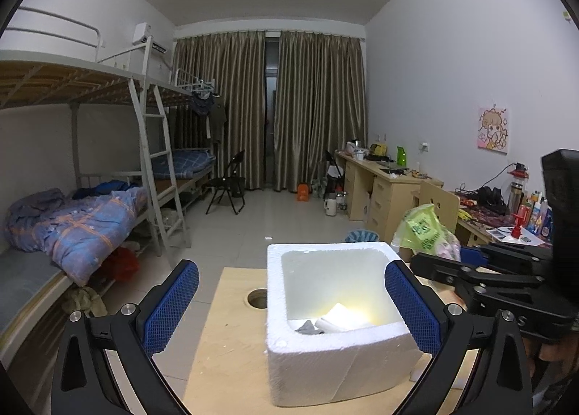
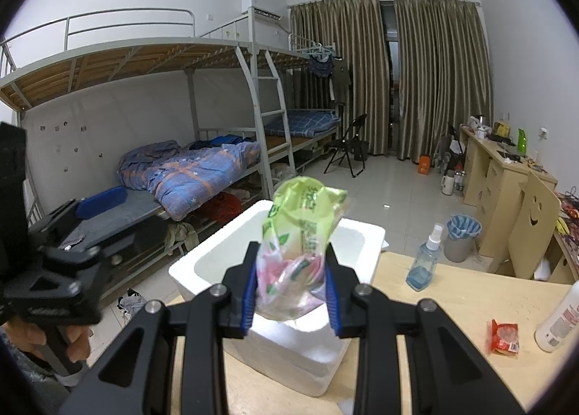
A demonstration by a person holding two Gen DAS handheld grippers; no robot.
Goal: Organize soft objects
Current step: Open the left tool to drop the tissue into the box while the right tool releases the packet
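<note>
The green-and-pink plastic packet (image 2: 300, 252) hangs crumpled above the near rim of the white foam box (image 2: 289, 350), which stands on the wooden table (image 2: 452, 306). Inside the box lie a grey cloth (image 1: 307, 327) and a white folded item (image 1: 338, 319), so part of the sorting looks done; the packet is not yet in, and a red snack packet (image 2: 504, 336) waits on the table. The right gripper (image 2: 292, 292) pinches the packet between half-closed fingers. The left gripper (image 1: 291, 306) hovers spread wide, empty, straddling the box.
</note>
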